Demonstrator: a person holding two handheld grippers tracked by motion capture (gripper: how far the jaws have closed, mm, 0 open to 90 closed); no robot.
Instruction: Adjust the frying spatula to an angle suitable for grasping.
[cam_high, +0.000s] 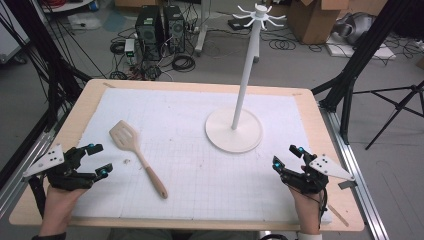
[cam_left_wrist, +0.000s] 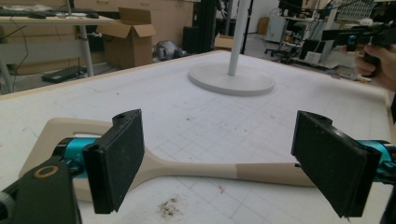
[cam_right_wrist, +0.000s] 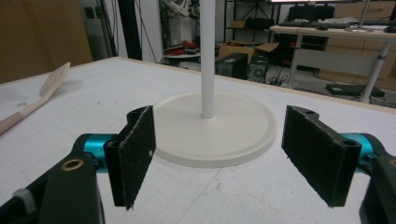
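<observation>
A pale slotted spatula (cam_high: 136, 152) lies flat on the white gridded mat (cam_high: 200, 165), blade toward the far left, handle running to the near right. My left gripper (cam_high: 98, 159) rests open just left of it, with nothing between its jaws; in the left gripper view the spatula (cam_left_wrist: 196, 169) crosses behind the jaws. A white stand (cam_high: 234, 129) with a round base, tall pole and hooked top rises at centre right. Near the right front of the mat my right gripper (cam_high: 288, 156) is open and holds nothing, facing the stand's base (cam_right_wrist: 219, 128).
The mat covers a wooden table (cam_high: 90, 95) with bare edges all round. Beyond the far edge are computer towers (cam_high: 159, 30), cables and cardboard boxes on the floor. Black tripod legs (cam_high: 350, 75) stand at the right. A dirt smudge (cam_left_wrist: 169, 207) marks the mat.
</observation>
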